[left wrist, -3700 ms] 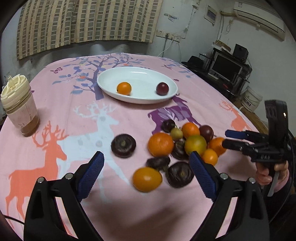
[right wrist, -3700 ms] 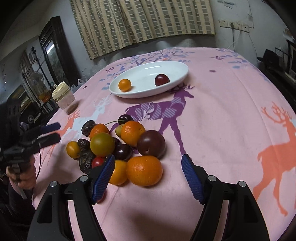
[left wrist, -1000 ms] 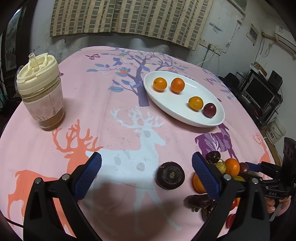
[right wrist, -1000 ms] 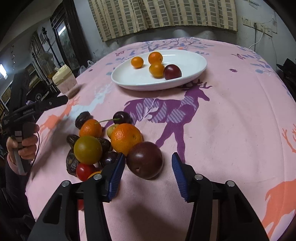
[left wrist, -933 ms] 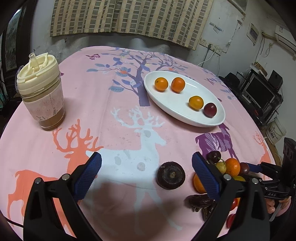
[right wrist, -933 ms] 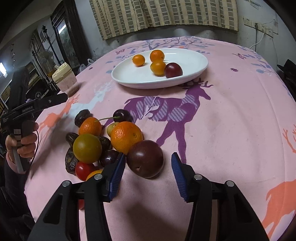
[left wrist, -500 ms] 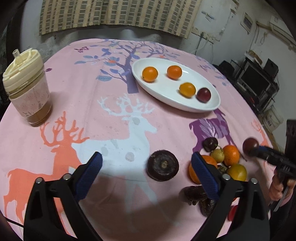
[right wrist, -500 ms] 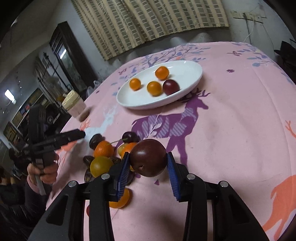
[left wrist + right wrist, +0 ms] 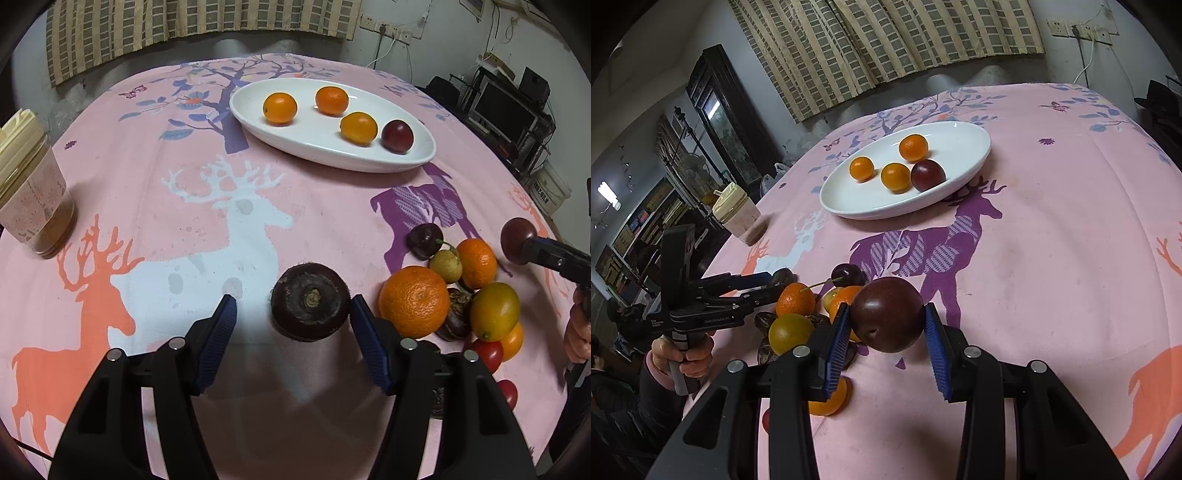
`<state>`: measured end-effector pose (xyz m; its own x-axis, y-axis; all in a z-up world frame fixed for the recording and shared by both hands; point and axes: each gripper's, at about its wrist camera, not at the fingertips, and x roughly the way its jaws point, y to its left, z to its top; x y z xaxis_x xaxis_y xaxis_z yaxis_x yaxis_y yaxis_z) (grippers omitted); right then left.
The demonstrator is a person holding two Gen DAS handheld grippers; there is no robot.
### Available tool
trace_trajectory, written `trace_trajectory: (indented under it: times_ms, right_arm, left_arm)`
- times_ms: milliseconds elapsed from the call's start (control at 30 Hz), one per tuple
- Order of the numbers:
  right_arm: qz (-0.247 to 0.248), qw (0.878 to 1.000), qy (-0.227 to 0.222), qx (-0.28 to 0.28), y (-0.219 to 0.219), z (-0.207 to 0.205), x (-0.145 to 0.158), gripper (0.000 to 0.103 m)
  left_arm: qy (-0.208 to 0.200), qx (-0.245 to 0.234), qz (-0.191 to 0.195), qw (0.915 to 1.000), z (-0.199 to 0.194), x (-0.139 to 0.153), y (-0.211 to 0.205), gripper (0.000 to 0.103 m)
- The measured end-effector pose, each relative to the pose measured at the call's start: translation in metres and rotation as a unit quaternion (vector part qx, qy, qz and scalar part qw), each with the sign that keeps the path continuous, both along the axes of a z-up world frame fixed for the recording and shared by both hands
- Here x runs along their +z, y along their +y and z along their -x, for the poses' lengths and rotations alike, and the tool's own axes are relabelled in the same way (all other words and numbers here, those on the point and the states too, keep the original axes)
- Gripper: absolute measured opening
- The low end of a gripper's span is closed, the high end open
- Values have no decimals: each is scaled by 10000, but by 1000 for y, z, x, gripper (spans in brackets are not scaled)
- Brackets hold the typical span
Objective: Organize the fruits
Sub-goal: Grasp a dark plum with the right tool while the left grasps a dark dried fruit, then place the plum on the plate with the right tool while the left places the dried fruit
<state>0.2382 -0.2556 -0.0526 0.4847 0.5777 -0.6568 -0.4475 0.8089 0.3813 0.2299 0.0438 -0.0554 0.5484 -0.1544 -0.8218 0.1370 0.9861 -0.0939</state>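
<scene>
My right gripper is shut on a dark plum and holds it above the cloth beside the fruit pile; the plum also shows in the left wrist view. My left gripper is open around a dark round fruit that lies on the cloth, its pads apart from it. A white oval plate at the far side holds three oranges and a plum; it also shows in the right wrist view.
A lidded cup stands at the table's left edge. The loose pile of oranges, dark fruits and small red fruits lies right of my left gripper. The pink deer-print cloth covers a round table.
My right gripper closed on the dark plum and lifted it off the cloth. My left gripper moved forward and now has the dark round fruit between its open fingers.
</scene>
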Motion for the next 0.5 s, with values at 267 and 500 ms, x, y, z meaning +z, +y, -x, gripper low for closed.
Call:
trace_trajectory:
  times_ms: [267, 500]
  right_arm:
    - [69, 10000, -35, -30, 1, 1, 0, 41]
    - [131, 9994, -252, -220, 2, -11, 9, 41]
  left_arm:
    - [-68, -179, -61, 9998, 1, -1, -8, 42]
    - [-314, -34, 79, 9995, -13, 20, -11, 42]
